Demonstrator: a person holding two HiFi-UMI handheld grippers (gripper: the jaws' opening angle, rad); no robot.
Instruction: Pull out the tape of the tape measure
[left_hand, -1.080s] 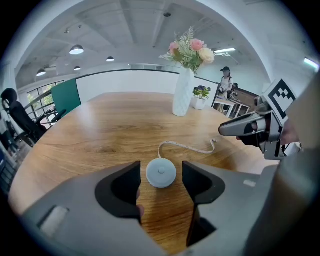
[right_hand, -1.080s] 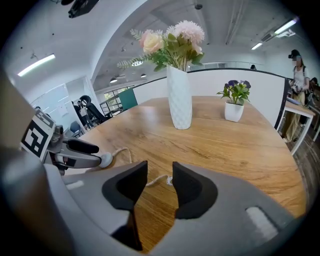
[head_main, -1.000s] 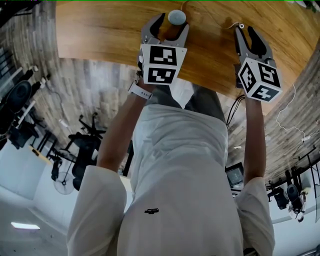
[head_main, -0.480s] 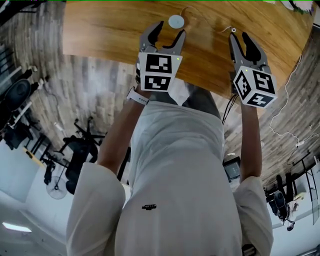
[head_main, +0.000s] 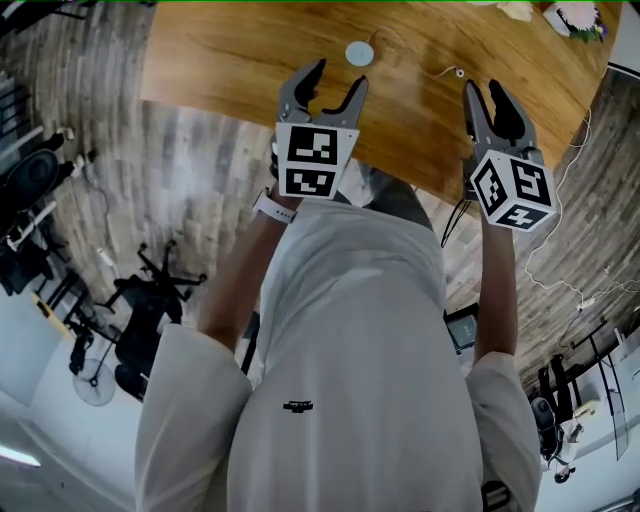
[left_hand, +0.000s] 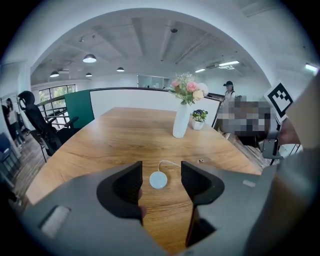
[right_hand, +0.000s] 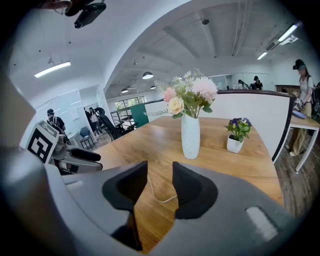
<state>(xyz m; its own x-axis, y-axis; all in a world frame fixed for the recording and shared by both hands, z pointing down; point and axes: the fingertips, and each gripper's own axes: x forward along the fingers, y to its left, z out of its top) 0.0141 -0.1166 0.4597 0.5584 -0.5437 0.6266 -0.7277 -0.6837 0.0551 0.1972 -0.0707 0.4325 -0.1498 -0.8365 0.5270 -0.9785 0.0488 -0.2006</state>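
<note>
Currently, head view: the person is holding both grippers out over the near edge of the wooden table (head_main: 220, 60). The left gripper (head_main: 336, 84) is keeping its jaws apart; they have just been closing a little, with nothing between them. The tape measure (head_main: 359, 53), a small round white case, is lying on the table just beyond the left jaw tips, untouched. The right gripper (head_main: 484, 95) is hovering well to the right of it, jaws apart and empty. Left gripper view: the jaws are framing the tape measure, which is lying flat on the table beyond them, not between the pads. A thin white tape (left_hand: 165, 161) is curving out of the case toward the right, and a small ring (left_hand: 201, 160) is lying on the table farther right. A white vase (left_hand: 180, 121) of flowers and a small potted plant (left_hand: 199, 119) are standing farther back. Right gripper view: the jaws are standing apart, with only table and a loop of the thin tape showing through the gap; the left gripper is showing at the left edge.
</note>
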